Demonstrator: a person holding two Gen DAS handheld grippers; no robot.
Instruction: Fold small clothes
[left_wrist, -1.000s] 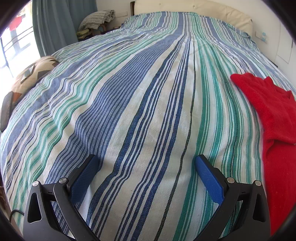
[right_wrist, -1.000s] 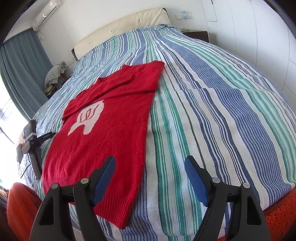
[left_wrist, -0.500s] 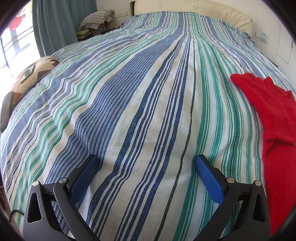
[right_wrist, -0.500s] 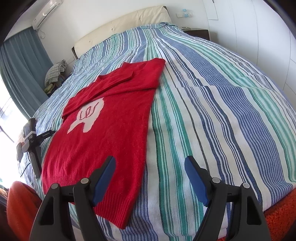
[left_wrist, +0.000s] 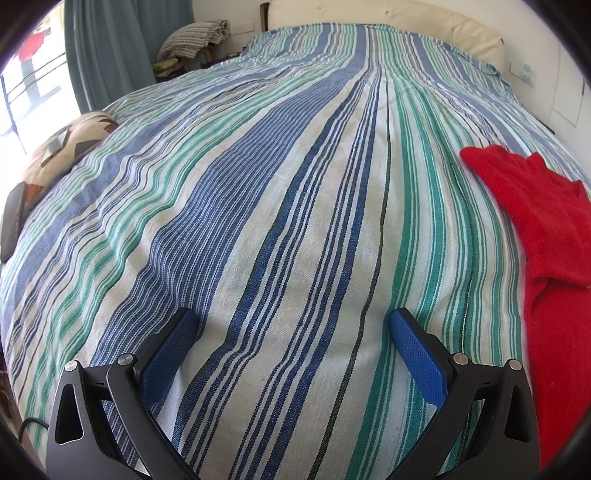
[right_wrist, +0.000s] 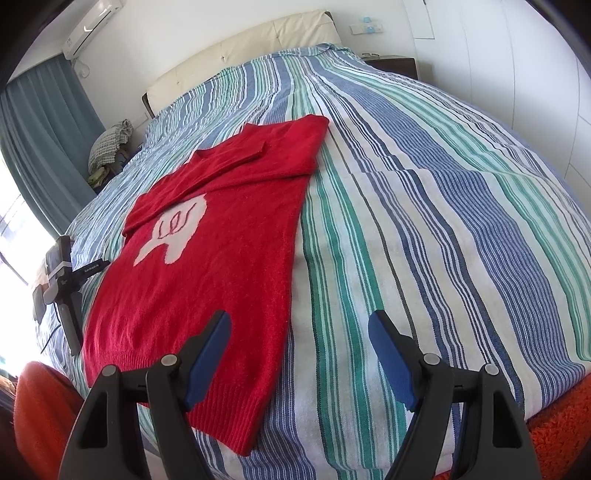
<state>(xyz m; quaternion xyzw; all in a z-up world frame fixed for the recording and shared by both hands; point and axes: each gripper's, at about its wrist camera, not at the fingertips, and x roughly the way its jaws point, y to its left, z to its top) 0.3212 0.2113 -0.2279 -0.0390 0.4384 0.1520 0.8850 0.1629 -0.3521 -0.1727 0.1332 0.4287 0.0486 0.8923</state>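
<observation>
The red sweater (right_wrist: 218, 258) lies flat, front up, on the striped bedspread (right_wrist: 424, 221), its hem toward you at the near edge of the bed and both sleeves already crossed over the chest above the white motif (right_wrist: 171, 230). By my reading you are midway through the fold: sleeves are in, and the body has yet to be doubled. Your right gripper (right_wrist: 299, 354) hovers over the sweater's right edge close to the hem, fingers spread wide and holding nothing. Your left gripper (left_wrist: 291, 350) hangs over bare bedspread to the left of the garment, also spread wide and empty, with the sweater only at the right rim of its view. The next move likely calls for bringing both grippers down to the two hem corners, pinching the ribbing through all layers, and carrying it up toward the collar without dragging the sleeves loose. Count: one sweater, two grippers, one patterned cushion (left_wrist: 70, 147) at the bed's left side, one pile of checked cloth (right_wrist: 110, 142) beside the headboard (right_wrist: 240, 55).
</observation>
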